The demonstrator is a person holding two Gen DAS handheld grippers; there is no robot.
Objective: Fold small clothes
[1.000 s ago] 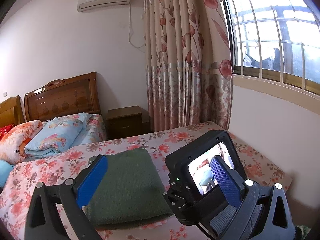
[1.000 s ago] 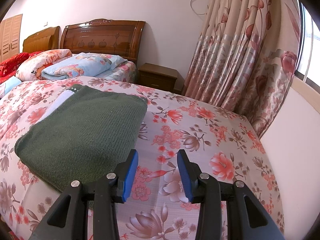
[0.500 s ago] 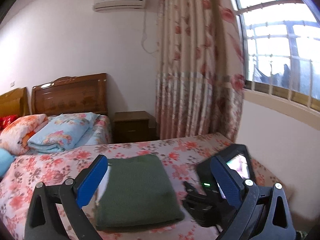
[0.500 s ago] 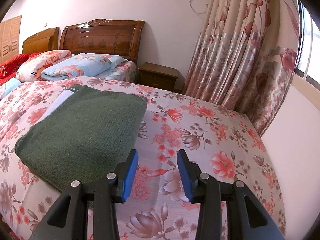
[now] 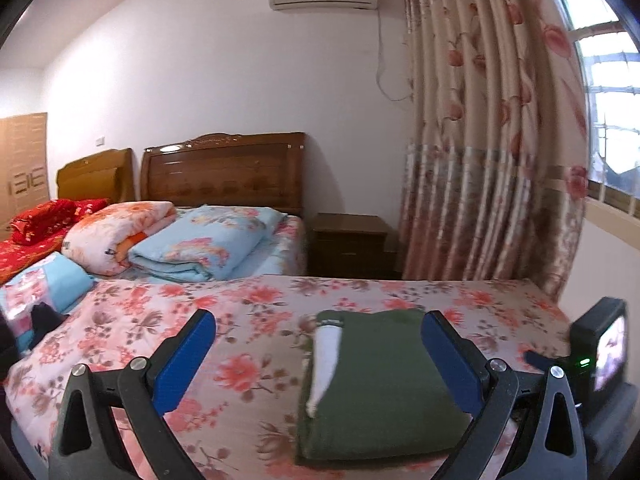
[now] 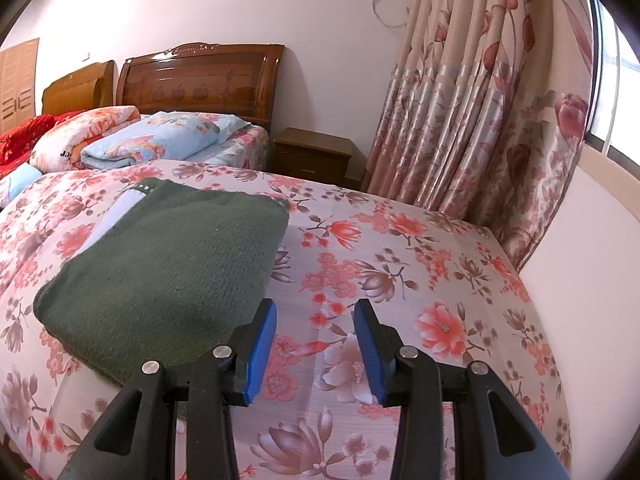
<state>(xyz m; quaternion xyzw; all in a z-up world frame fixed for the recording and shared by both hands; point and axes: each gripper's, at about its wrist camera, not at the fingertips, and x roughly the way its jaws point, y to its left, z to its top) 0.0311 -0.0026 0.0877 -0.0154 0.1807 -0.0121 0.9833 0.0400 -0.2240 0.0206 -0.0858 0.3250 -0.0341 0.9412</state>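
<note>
A folded dark green knitted garment (image 5: 380, 384) (image 6: 168, 268) lies flat on the floral bedspread (image 5: 248, 320) (image 6: 400, 280), with a white strip (image 5: 326, 360) showing along its left edge. My left gripper (image 5: 318, 360) hovers in front of it, wide open and empty; its right finger overlaps the garment's right side in the picture. My right gripper (image 6: 314, 348) stands open and empty over bare bedspread, just right of the garment's near corner. In the left wrist view the right gripper's camera body (image 5: 600, 354) sits at the far right.
Folded quilts and pillows (image 5: 192, 240) (image 6: 156, 140) are piled at the bed's head under a wooden headboard (image 5: 224, 172). A wooden nightstand (image 5: 350, 244) (image 6: 312, 156) and long floral curtains (image 5: 488, 160) (image 6: 460, 112) stand behind the bed. A white wall (image 6: 592, 280) runs along its right edge.
The left wrist view has swung leftward: the garment and the right gripper's camera body slid to the right of the picture, and more of the bed's left side shows. The right gripper has not moved.
</note>
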